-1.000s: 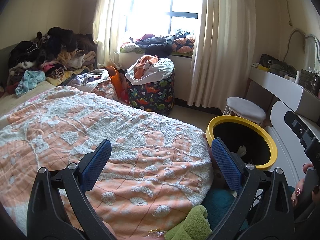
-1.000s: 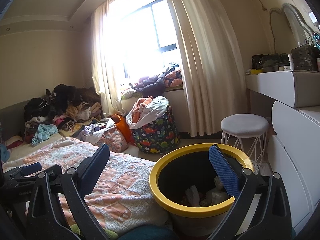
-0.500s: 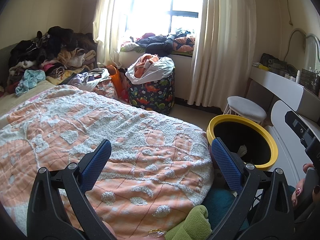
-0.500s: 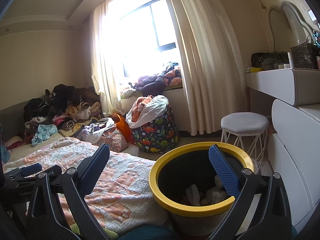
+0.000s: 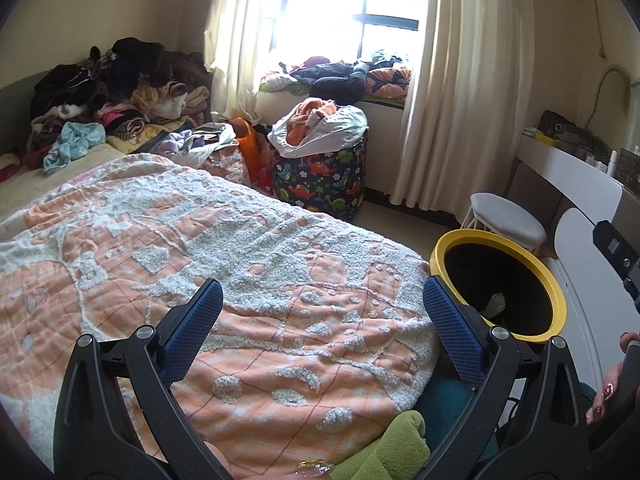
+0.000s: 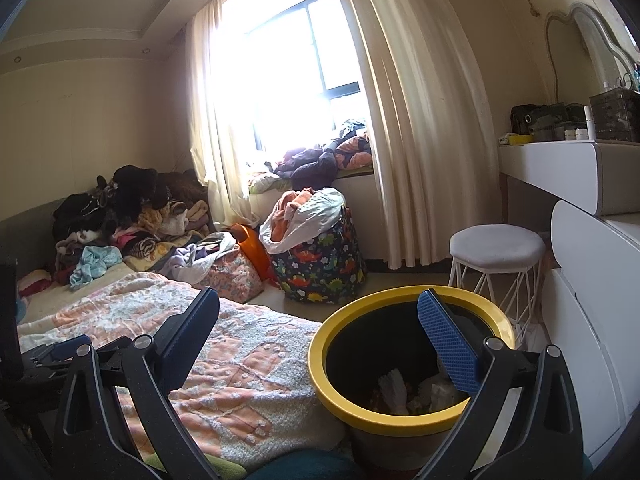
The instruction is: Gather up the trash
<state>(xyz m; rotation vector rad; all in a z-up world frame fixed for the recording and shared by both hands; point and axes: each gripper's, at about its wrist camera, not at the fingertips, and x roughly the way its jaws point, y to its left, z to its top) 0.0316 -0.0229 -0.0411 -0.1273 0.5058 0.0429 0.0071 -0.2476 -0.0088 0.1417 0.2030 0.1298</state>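
A black trash bin with a yellow rim point(image 6: 352, 408) stands on the floor beside the bed; crumpled white paper trash point(image 6: 394, 388) lies inside it. The bin also shows in the left wrist view point(image 5: 558, 300), with a scrap of white trash point(image 5: 496, 304) inside. My right gripper point(image 6: 318, 312) is open and empty, hovering over the bin's near rim. My left gripper point(image 5: 322, 300) is open and empty above the orange and white blanket point(image 5: 200, 248). No loose trash shows on the blanket.
A dinosaur-print laundry bag point(image 6: 320, 268) full of clothes stands under the window. Piled clothes point(image 5: 112, 92) cover the bed's far end. A white stool point(image 6: 496, 256) and white dresser point(image 6: 600, 300) stand right of the bin. A green plush item point(image 5: 392, 448) lies at the near edge.
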